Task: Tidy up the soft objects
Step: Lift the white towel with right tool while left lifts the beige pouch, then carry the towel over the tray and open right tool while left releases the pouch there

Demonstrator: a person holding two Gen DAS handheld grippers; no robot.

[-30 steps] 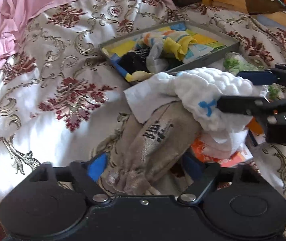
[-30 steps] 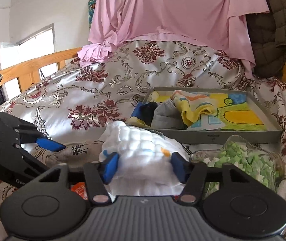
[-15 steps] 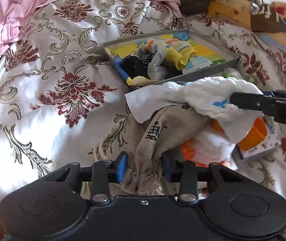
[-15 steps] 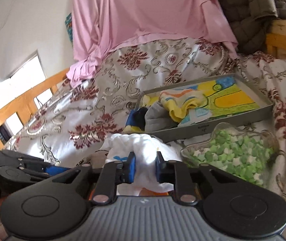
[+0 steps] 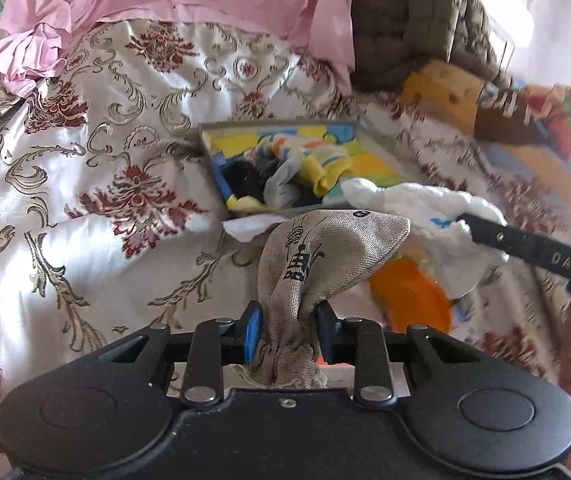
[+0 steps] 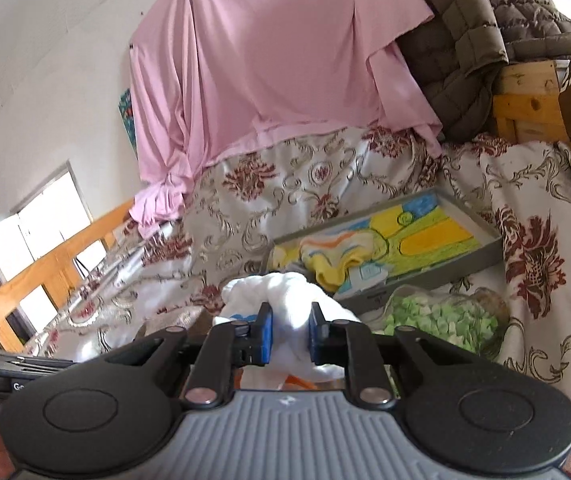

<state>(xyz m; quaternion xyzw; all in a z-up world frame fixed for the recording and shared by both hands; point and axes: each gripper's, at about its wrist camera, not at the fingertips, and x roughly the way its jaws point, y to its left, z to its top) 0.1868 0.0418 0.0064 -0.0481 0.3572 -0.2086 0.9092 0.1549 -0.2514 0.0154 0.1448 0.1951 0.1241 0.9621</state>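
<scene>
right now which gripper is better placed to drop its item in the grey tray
Right, likely. The right gripper holds the white cloth beside the grey tray. The left gripper, closing on the burlap pouch, sits farther back.

On the bedspread point(image 5: 85, 208), my tray point(image 5: 285, 126) lay behind the pouch point(image 5: 325, 248); the cloth point(image 5: 425, 204) hung to its right.

beige pouch point(image 5: 325, 252): lifted, neck pinched | white cloth point(image 6: 285, 300): bunched, probably lifted

bright daylight from the window point(image 6: 41, 224) glares on the bedspread point(image 5: 85, 200); motion blur rightward, fisheye-bent edges.
</scene>
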